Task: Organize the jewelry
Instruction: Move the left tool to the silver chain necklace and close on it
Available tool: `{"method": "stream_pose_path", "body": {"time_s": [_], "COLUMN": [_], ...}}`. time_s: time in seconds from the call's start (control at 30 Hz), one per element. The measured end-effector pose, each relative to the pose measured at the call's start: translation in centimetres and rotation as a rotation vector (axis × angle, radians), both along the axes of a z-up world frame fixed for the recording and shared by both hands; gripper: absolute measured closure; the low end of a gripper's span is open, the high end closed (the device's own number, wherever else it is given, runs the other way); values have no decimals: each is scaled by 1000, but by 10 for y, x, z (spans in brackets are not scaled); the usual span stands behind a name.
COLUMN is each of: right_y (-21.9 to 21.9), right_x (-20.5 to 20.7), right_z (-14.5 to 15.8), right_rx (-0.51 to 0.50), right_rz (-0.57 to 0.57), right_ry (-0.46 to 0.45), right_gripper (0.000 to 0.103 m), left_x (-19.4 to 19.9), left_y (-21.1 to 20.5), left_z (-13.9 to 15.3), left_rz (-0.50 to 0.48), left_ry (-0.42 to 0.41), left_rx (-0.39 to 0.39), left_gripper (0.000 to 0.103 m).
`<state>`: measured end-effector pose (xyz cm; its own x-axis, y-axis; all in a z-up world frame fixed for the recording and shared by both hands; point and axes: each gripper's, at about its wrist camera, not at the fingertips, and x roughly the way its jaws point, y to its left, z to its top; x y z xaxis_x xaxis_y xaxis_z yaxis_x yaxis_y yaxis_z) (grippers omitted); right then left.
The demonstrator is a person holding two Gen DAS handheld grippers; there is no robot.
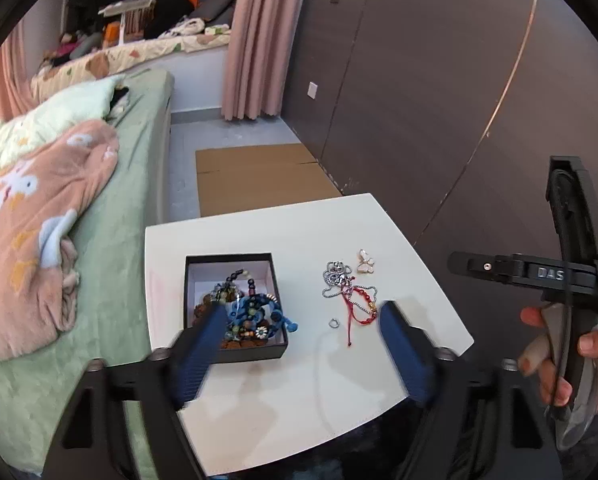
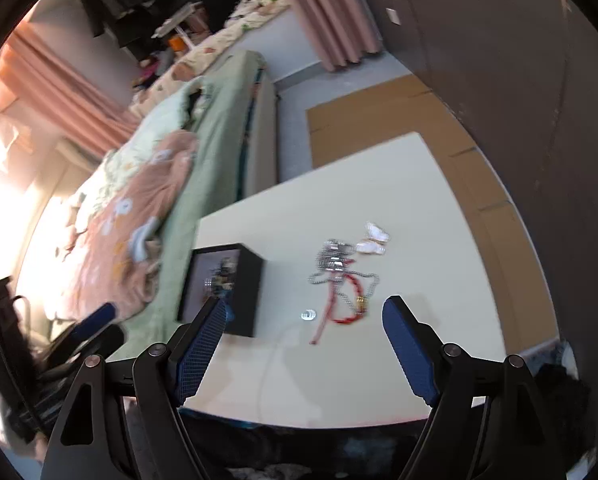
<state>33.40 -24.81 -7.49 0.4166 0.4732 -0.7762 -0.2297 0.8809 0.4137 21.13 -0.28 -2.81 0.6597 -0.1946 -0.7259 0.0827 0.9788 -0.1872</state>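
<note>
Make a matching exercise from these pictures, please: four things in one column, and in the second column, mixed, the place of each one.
Things
1. blue beaded jewelry
2. white butterfly clip
3. small silver ring
4. flat cardboard

Places
A. on the floor beyond the white table
B. on the table, alone, near the red cord bracelet
C. inside the black box
D. on the table, on the far side of the silver chain

Right pairs: 1-C, 2-D, 3-B, 4-A
</note>
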Motion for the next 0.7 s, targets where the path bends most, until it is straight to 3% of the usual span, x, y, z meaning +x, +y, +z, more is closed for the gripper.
{"method": "stream_pose_path", "body": {"time_s": [0.07, 0.13, 0.33, 0.43, 0.53, 0.7], "right_y": [-10, -20, -50, -55, -56, -59], "right_x": [1, 1, 15, 22, 25, 35], "right_z": [0, -3, -29, -41, -39, -47], "right_rx": [26, 33, 77, 100, 98, 62], "right_rz": [-12, -24, -94, -126, -132, -181], "right_ry": [-20, -18, 44, 89, 57, 50], "right_gripper": [18, 5, 4, 4, 4, 4], "left_x": [5, 18, 53, 65, 83, 115], "left_y": [-7, -16, -48, -52, -52, -59], "left_z": [3, 4, -10, -23, -42, -63], "left_rz": [-5, -16, -92, -99, -109, -136], "left_ry": [-12, -8, 26, 48, 82, 127], "left_rx": [12, 13, 56, 32, -7, -13], "left_gripper": [8, 8, 8, 8, 8, 26]}}
